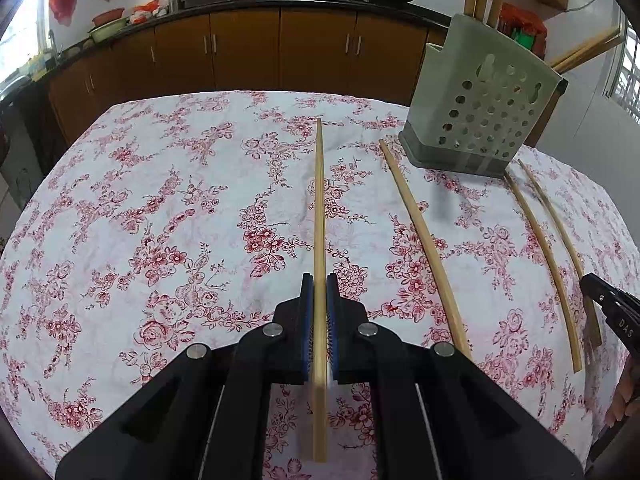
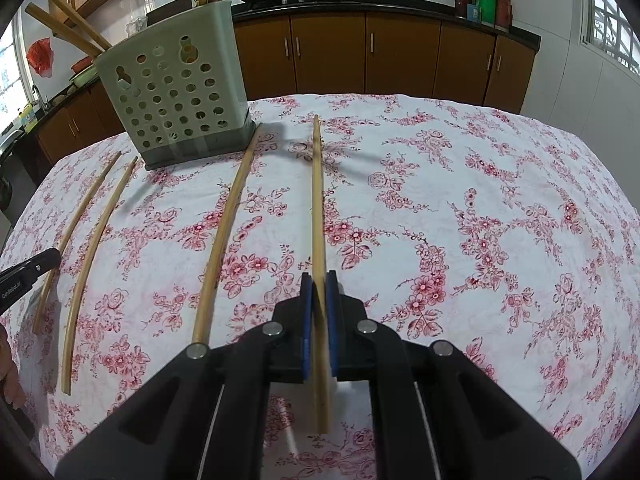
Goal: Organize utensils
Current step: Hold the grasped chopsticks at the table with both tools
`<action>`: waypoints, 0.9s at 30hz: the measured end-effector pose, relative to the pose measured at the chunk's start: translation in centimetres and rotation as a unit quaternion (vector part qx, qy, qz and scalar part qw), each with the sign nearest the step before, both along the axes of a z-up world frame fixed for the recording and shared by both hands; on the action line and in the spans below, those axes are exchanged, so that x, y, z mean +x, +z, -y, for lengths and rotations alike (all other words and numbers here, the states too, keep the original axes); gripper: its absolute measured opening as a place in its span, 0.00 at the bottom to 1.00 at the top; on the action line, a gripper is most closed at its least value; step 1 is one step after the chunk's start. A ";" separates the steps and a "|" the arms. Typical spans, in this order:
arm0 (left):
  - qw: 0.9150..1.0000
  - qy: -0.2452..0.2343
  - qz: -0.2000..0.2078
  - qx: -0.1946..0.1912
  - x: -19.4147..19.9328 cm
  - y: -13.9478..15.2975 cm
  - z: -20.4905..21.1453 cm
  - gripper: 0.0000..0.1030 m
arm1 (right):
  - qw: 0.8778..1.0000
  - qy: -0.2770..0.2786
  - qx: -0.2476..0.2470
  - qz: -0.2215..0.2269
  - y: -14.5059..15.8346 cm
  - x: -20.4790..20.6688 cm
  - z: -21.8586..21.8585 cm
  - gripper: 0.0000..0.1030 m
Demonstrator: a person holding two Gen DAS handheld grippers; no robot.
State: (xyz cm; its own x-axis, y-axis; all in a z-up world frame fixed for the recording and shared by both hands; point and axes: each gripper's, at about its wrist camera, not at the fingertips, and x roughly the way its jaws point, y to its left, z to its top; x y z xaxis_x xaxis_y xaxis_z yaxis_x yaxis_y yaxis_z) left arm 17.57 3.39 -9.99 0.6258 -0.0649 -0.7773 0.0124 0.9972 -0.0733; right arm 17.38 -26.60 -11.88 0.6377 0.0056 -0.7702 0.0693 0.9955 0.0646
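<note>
Left of the holder (image 1: 484,120), my left gripper (image 1: 320,284) clamps one chopstick (image 1: 319,200) lengthwise, my right gripper (image 2: 319,282) another (image 2: 317,192), both equally near.

A table (image 2: 500,184) draped in a white cloth with red flowers carries a pale green perforated plastic utensil holder (image 2: 176,92) and loose wooden chopsticks (image 2: 226,232) beside it.

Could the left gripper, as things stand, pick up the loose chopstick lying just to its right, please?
Probably not yet: the left gripper is shut on its own chopstick. The loose chopstick itself lies unobstructed on the tablecloth.
</note>
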 end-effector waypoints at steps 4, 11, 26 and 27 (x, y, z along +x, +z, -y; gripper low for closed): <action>1.000 0.001 0.000 -0.002 -0.1 0.0 0.0 0.08 | 1.000 0.000 0.000 0.000 0.0 0.0 0.0 0.08; 1.000 0.001 0.000 -0.002 -0.1 0.0 0.0 0.08 | 1.000 0.000 0.000 0.000 0.0 0.0 0.0 0.08; 1.000 0.002 0.000 -0.003 -0.1 0.0 0.0 0.08 | 1.000 0.001 0.000 0.000 0.0 0.0 0.1 0.08; 1.000 0.002 0.000 -0.004 -0.1 0.0 0.0 0.08 | 1.000 0.001 0.000 0.000 0.0 0.0 0.1 0.08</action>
State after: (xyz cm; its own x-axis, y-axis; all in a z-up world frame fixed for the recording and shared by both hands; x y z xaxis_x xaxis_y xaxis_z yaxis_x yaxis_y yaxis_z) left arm 17.45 3.35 -9.94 0.6262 -0.0682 -0.7767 0.0083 0.9967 -0.0809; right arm 17.36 -26.68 -11.88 0.6381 0.0068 -0.7699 0.0680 0.9955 0.0652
